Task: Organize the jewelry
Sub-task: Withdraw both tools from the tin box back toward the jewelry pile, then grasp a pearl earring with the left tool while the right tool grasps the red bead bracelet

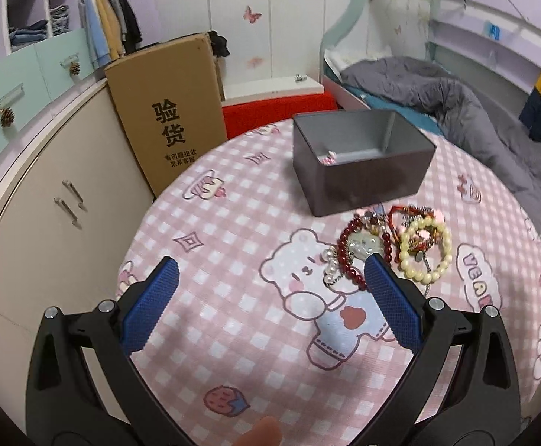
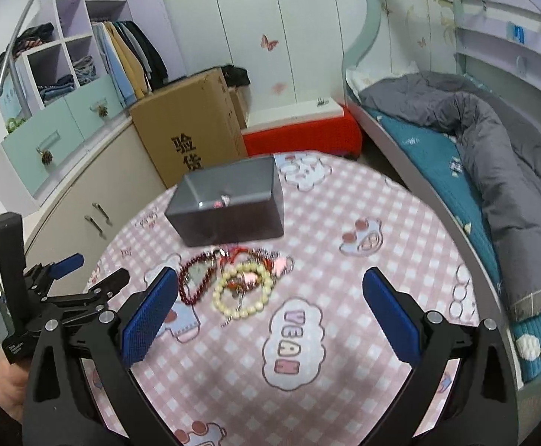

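A pile of jewelry lies on the pink checked tablecloth [image 1: 233, 223]: a cream bead bracelet [image 1: 425, 251], a dark red bead bracelet [image 1: 344, 256], a small pearl strand [image 1: 329, 264] and red cords [image 1: 408, 215]. Behind it stands an open grey box [image 1: 359, 163] with a small pink item [image 1: 328, 157] inside. My left gripper [image 1: 270, 278] is open and empty, its right fingertip beside the red beads. In the right wrist view my right gripper [image 2: 270, 290] is open and empty, hovering just in front of the cream bracelet [image 2: 242, 293] and red bracelet [image 2: 192, 282], with the box [image 2: 229, 200] behind.
The left gripper's body [image 2: 58, 297] shows at the left of the right wrist view. A cardboard box [image 1: 166, 111] and a red stool [image 1: 278, 111] stand behind the table. A bed with a grey duvet [image 1: 475, 111] lies to the right, cabinets [image 1: 47, 204] to the left.
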### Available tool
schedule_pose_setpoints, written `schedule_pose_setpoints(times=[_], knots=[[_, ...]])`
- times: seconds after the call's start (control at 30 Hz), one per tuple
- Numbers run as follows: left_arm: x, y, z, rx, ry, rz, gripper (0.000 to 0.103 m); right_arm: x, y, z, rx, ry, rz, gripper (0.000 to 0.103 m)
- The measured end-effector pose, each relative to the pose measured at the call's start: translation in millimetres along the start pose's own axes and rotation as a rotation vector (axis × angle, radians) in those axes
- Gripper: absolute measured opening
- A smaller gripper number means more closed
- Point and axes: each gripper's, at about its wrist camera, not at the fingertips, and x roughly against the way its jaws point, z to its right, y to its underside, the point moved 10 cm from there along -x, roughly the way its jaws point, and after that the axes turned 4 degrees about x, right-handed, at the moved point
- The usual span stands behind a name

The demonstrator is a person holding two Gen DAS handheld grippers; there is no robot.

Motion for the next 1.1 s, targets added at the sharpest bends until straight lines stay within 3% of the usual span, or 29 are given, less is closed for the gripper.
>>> schedule_pose_setpoints(times=[0.37,0.67,0.8,0.87,0.93,0.97,1.0,1.03,1.1], knots=[[-36,4,21,-0.065,0.018,-0.054,0.097,-21,25,-6,0.023,-0.009,-0.083,0.096],[-61,18,3,-0.054,-0.041,-0.106,0.097,-29,32,-8,0.022,-0.019,-0.111,0.096],[-73,23,10,-0.085,-0.020,-0.132,0.095,-29,33,-7,0.017,-0.016,-0.115,0.096],[-75,21,13,-0.079,0.012,-0.124,0.088,-29,33,-6,0.015,-0.011,-0.116,0.096],[-76,18,20,-0.051,0.109,-0.131,0.053,-29,33,-5,0.013,-0.007,-0.117,0.096],[-75,16,23,-0.050,0.121,-0.128,0.042,-30,33,-4,0.013,-0.006,-0.117,0.096],[-73,15,28,-0.071,0.138,-0.126,0.017,-30,34,-4,0.012,-0.006,-0.117,0.096],[-72,16,33,-0.081,0.155,-0.131,0.008,-30,34,-3,0.012,-0.006,-0.118,0.096],[-69,16,38,-0.068,0.185,-0.134,0.007,-33,37,-1,0.012,-0.003,-0.127,0.096]])
